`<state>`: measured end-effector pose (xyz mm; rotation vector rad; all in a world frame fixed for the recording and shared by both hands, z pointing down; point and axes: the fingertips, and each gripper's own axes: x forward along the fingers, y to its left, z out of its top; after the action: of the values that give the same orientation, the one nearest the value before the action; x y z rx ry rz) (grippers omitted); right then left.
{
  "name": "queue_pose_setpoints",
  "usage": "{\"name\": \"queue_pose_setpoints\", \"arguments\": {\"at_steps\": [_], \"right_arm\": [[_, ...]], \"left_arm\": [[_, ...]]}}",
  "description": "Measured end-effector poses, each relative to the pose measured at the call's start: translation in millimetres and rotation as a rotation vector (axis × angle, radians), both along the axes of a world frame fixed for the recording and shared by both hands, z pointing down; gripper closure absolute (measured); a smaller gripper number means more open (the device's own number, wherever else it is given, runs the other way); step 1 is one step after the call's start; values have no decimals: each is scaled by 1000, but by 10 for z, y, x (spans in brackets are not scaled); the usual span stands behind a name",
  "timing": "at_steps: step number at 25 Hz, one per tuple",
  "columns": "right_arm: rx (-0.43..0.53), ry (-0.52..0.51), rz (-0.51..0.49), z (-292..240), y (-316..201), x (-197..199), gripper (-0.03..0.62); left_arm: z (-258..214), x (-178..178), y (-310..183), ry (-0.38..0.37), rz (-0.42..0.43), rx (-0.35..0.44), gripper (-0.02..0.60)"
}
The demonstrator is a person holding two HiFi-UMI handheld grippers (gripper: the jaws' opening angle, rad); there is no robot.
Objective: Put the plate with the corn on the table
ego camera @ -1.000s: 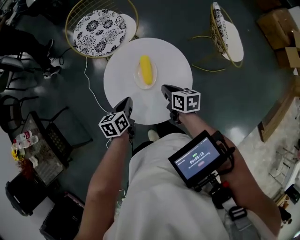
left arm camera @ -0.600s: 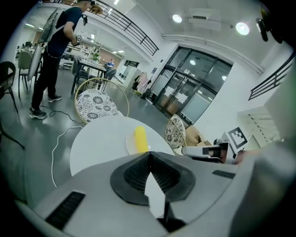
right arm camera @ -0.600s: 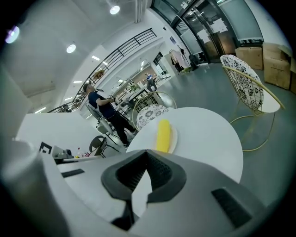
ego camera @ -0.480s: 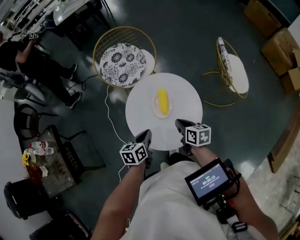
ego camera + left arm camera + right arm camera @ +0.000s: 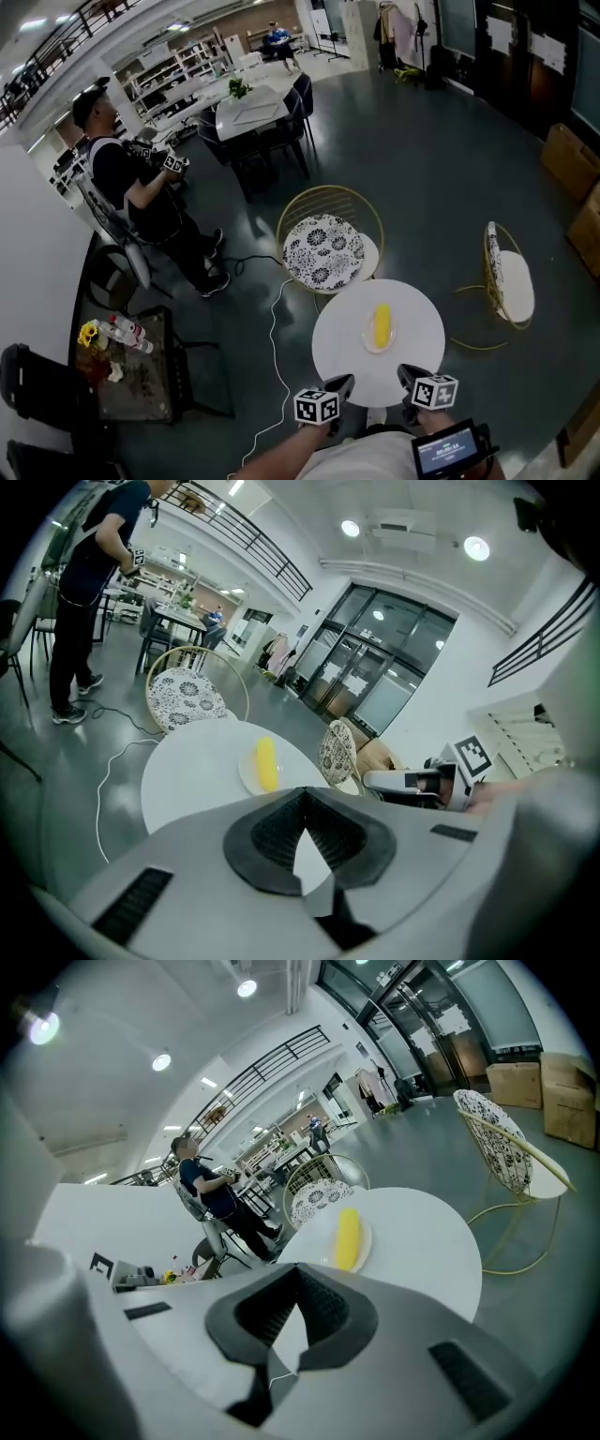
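A yellow corn cob [image 5: 381,325] lies on a white plate [image 5: 368,339] in the middle of the round white table [image 5: 417,352]. Both grippers hang at the table's near edge, apart from the plate. In the head view, my left gripper [image 5: 343,382] is at the left and my right gripper [image 5: 405,373] at the right. In the left gripper view the corn [image 5: 266,763] is ahead past my left gripper [image 5: 302,799], whose jaws meet on nothing. In the right gripper view my right gripper [image 5: 298,1274] is likewise shut and empty, short of the corn [image 5: 348,1237].
A gold wire chair with a patterned cushion [image 5: 323,248] stands behind the table, and a second chair [image 5: 507,281] to its right. A person [image 5: 141,192] stands at the left. A white cable [image 5: 273,323] runs along the floor. A low side table [image 5: 131,380] holds bottles and flowers.
The head view has tipped up and pulled back, so the table looks smaller and lower. Both grippers stay at the table's near edge. The plate has not moved on the table.
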<state>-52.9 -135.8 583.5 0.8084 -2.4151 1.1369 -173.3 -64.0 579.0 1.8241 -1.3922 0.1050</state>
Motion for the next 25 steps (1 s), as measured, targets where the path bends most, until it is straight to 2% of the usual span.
{"name": "queue_pose_setpoints", "arguments": {"at_steps": [13, 16, 21, 25], "right_arm": [[98, -79, -47, -500, 422, 27, 586], [106, -89, -48, -553, 615, 117, 586], [180, -130, -68, -587, 923, 237, 586], [155, -110, -59, -788, 1177, 141, 586]], "left_arm": [[-402, 157, 444, 2, 43, 107, 575], [-409, 229, 632, 3, 51, 111, 575], [-339, 268, 929, -7, 63, 155, 575], [-564, 166, 1143, -8, 61, 155, 575]]}}
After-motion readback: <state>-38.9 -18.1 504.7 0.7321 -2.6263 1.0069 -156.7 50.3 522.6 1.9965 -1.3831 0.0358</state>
